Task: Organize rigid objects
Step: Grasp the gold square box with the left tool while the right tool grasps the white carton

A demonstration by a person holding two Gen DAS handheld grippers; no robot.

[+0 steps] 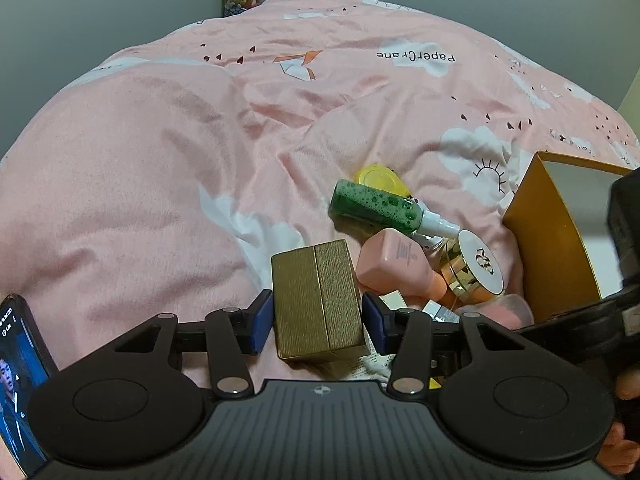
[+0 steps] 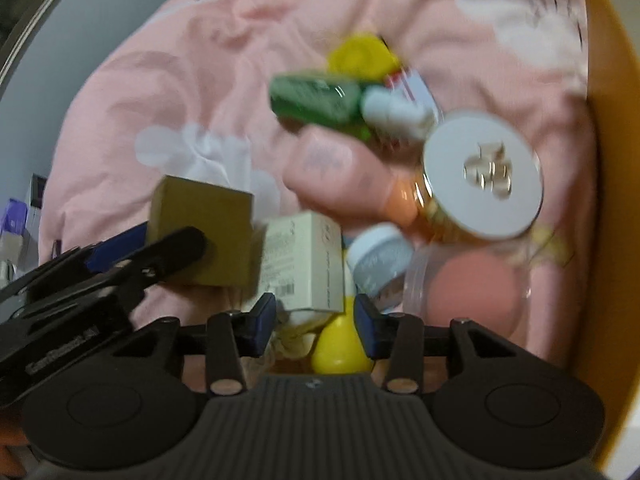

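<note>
My left gripper [image 1: 318, 322] has the gold box [image 1: 318, 300] between its blue pads, which sit tight against its two sides, so I have it clamped about half open on the pink quilt [image 1: 160, 200]. The box's near end is hidden behind my gripper body.

Everything else I place from that box. Just right of it lies the pink bottle [image 1: 394, 264], with the green spray bottle [image 1: 380, 204] and a yellow lid [image 1: 378, 178] beyond. The gold jar [image 1: 476, 268] touches the pink bottle's cap, and the orange carton [image 1: 556, 240] stands further right, cut off by the frame edge and by my right gripper's dark body.

The right view is blurred. My right gripper [image 2: 316, 324] stands partly open; a yellow thing [image 2: 340, 346] shows in the gap, but I cannot tell whether the pads press on it. A white box [image 2: 304, 260] sits right of the gold box, its print unreadable. A phone [image 1: 18, 384] is cut off at far left.
</note>
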